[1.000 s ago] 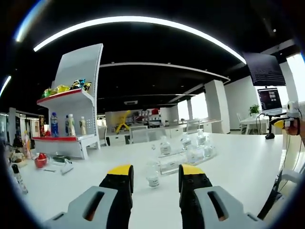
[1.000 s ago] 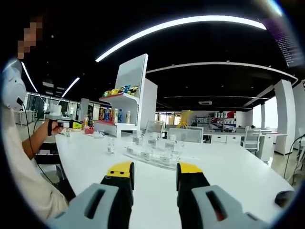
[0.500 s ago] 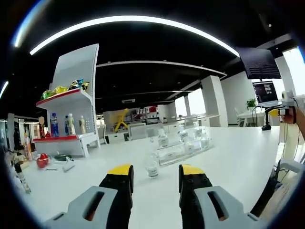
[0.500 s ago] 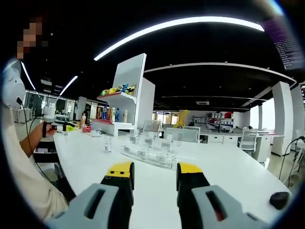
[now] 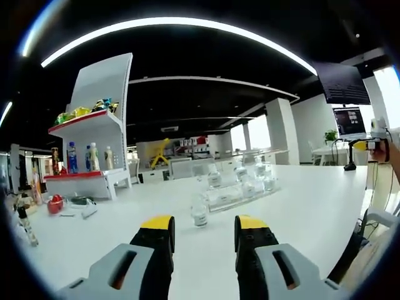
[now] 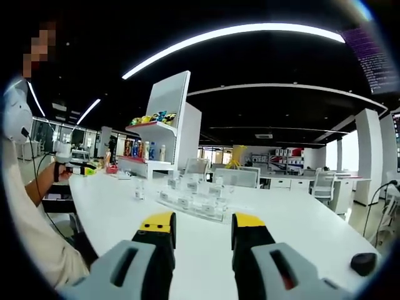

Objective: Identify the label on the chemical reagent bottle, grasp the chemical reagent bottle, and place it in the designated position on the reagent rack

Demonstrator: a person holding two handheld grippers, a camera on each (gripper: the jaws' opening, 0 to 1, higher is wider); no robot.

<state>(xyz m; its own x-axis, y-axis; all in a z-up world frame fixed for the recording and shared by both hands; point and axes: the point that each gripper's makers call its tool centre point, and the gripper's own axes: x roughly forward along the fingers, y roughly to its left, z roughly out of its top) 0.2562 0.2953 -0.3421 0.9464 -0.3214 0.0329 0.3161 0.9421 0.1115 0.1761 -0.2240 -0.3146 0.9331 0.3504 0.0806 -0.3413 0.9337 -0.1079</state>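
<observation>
Bottle (image 5: 199,215) sits just ahead between the open, empty left gripper (image 5: 204,230) jaws, closer than before. Right gripper (image 6: 203,226) jaws open too.

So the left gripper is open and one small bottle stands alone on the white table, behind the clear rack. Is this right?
Not quite. In the left gripper view the lone bottle stands in front of the clear rack, nearer the open left gripper, on the white table.
</observation>
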